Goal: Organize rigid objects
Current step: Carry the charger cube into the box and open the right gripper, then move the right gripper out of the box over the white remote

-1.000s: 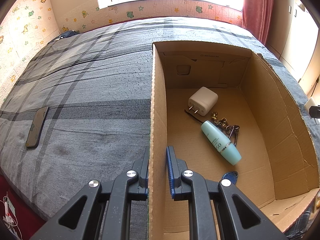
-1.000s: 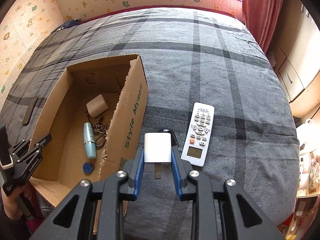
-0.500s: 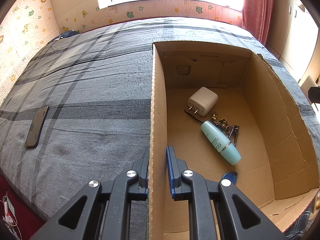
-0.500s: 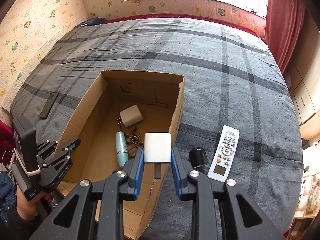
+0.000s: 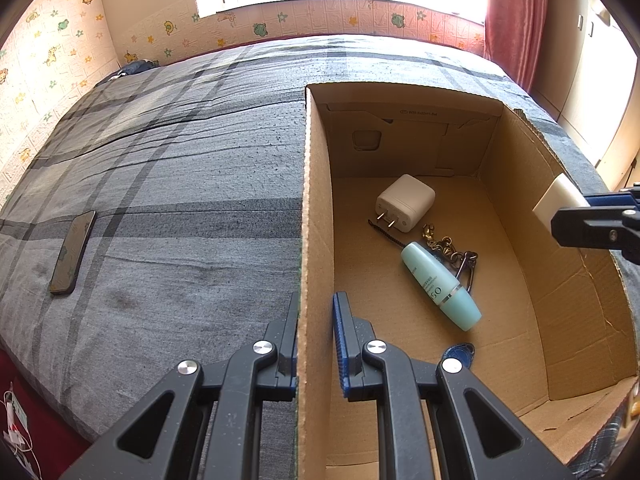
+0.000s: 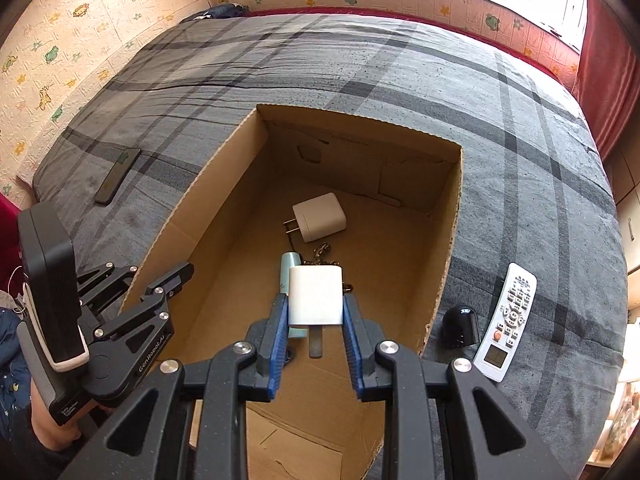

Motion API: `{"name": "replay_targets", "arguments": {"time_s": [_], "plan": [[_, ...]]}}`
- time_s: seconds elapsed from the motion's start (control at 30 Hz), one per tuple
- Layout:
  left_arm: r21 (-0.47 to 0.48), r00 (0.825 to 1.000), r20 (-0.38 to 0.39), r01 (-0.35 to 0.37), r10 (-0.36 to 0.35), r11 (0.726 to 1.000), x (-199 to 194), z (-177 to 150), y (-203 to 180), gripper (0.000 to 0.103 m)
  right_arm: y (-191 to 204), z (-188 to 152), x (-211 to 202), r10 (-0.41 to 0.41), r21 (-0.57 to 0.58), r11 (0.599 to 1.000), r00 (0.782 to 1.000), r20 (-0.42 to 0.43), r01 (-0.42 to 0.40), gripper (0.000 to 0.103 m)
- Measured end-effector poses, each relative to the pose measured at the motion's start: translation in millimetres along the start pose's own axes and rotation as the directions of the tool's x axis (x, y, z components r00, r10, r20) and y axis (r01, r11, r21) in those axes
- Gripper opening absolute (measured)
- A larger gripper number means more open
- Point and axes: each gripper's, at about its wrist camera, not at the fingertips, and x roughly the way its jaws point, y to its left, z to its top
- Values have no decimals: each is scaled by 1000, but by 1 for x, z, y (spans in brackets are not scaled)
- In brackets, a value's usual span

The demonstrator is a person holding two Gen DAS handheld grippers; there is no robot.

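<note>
Charger [image 6: 315,297] clamped above box [image 6: 450,240] interior, walls apart.

A cardboard box [image 6: 448,240] sits on the bed [image 6: 400,72], holding a charger [image 6: 320,218] toward 12 o'clock, with a tube [image 5: 440,286] and key chain [image 5: 452,252] just behind it toward 6. A phone [image 6: 118,176] lies on the bed at the box's 9 o'clock; a remote [image 6: 508,322] and small dome-shaped object [image 6: 460,326] lie at its 4 o'clock.
</note>
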Motion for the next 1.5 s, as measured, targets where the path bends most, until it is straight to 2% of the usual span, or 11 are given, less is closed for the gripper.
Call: {"name": "replay_targets", "arguments": {"time_s": [0.33,0.67,1.13,1.17,1.2,1.23,1.3,1.33,1.5], "plan": [[-1,1000,1,1,-1,1000,0,0,1,16,15,10,45,-27,-12,1000,997,-78,26,27],[-1,1000,1,3,-3,1000,-1,0,0,16,11,25,88,-71,8,997,984,-163,73,27],[-4,1000,0,6,-6,1000,-1,1,2,16,-1,27,98,-62,44,997,983,-176,71,29],[-4,1000,0,7,-7,1000,-1,1,2,16,-2,28,97,-60,47,997,983,-173,69,30],[-6,1000,0,8,-8,1000,-1,1,3,16,-4,28,96,-59,51,996,984,-170,68,40],[-5,1000,0,7,-7,1000,-1,1,2,16,-4,30,94,-59,54,996,985,-163,68,54],[-4,1000,1,6,-6,1000,-1,1,2,15,-4,30,89,-54,56,996,988,-146,63,65],[-4,1000,1,6,-6,1000,0,0,2,16,-3,30,87,-50,55,997,989,-141,58,67],[-4,1000,1,6,-6,1000,0,0,2,16,-1,30,83,-54,49,997,990,-128,60,68]]}}
